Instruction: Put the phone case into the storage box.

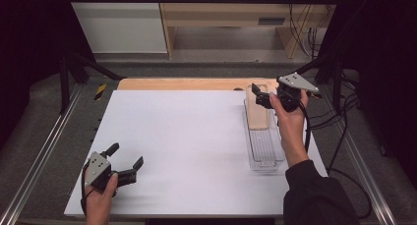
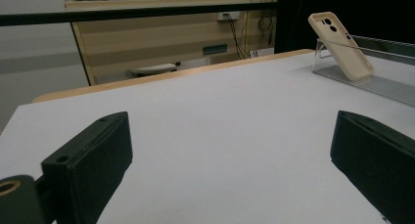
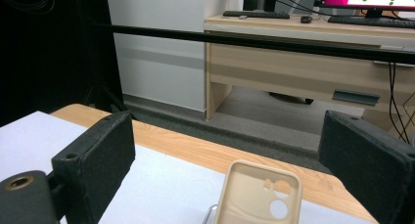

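Hovering over the far right end of the bench with the right tool, jaws spread wide and gripping nothing, sitting just above the top edge of the beige phone case. Leaning tilted in the clear plastic tray, that case, propped at the tray's far end with the camera cutouts up top. Looking straight down the right tool's jaws in the right gripper view, with the phone case poking up between them but not touching either one. Meanwhile parking the left tool down at the near left corner of the white sheet, well apart from the tray, jaws also wide open and empty. Catching the same phone case way off in the left gripper view, leaning back against the tray's clear end wall.
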The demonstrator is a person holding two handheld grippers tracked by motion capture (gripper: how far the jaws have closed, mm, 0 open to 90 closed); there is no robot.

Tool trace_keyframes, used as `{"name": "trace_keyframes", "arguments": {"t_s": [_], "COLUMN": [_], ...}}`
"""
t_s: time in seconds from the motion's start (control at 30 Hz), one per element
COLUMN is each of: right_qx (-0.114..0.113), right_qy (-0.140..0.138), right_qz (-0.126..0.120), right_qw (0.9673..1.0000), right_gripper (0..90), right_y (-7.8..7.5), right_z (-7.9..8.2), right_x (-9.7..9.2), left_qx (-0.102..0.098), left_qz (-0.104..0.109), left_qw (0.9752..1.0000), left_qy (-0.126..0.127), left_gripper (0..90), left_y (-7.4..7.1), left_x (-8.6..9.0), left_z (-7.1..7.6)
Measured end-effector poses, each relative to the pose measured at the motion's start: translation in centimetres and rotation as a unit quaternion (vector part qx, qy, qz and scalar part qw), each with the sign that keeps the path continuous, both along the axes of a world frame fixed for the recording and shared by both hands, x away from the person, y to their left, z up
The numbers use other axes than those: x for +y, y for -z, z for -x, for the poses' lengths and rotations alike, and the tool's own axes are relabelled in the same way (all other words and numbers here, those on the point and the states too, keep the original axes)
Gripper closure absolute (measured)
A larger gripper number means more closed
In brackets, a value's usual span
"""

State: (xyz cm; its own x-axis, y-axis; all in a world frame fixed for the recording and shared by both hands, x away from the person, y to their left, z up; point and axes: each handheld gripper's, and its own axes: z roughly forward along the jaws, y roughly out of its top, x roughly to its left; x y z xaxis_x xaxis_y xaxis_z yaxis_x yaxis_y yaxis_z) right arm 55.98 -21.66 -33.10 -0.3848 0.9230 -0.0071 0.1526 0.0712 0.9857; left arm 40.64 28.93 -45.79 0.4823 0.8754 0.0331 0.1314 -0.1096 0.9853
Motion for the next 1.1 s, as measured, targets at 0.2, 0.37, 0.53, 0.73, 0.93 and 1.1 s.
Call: {"name": "trace_keyframes", "arguments": {"t_s": [0.2, 0.37, 0.53, 0.73, 0.93, 1.1], "right_qx": [0.001, 0.003, 0.006, 0.010, 0.009, 0.010], "right_qy": [0.001, 0.002, 0.003, 0.008, 0.009, 0.010], "right_qz": [0.001, -0.002, -0.004, -0.008, -0.013, -0.017], "right_qw": [1.0000, 1.0000, 1.0000, 0.9999, 0.9998, 0.9998], "right_gripper": [5.3, 4.9, 4.4, 3.5, 3.1, 2.9], "right_y": [0.1, 0.2, 0.4, 0.6, 0.6, 0.5], "right_z": [0.4, 0.7, 1.0, 1.4, 1.9, 2.1], "right_x": [-1.0, -1.6, -2.2, -3.2, -3.9, -4.3], "left_qx": [0.002, 0.003, 0.005, 0.005, 0.005, 0.007], "left_qz": [-0.006, -0.006, -0.008, -0.011, -0.011, -0.010], "left_qw": [1.0000, 1.0000, 0.9999, 0.9999, 0.9999, 0.9999], "left_qy": [0.005, 0.004, 0.004, 0.006, 0.008, 0.005], "left_gripper": [2.0, 2.0, 2.0, 2.0, 1.9, 1.9], "left_y": [0.1, 0.2, 0.3, 0.3, 0.3, 0.4], "left_x": [-0.2, -0.2, -0.2, -0.3, -0.3, -0.3], "left_z": [-0.1, -0.1, -0.2, -0.3, -0.3, -0.3]}}
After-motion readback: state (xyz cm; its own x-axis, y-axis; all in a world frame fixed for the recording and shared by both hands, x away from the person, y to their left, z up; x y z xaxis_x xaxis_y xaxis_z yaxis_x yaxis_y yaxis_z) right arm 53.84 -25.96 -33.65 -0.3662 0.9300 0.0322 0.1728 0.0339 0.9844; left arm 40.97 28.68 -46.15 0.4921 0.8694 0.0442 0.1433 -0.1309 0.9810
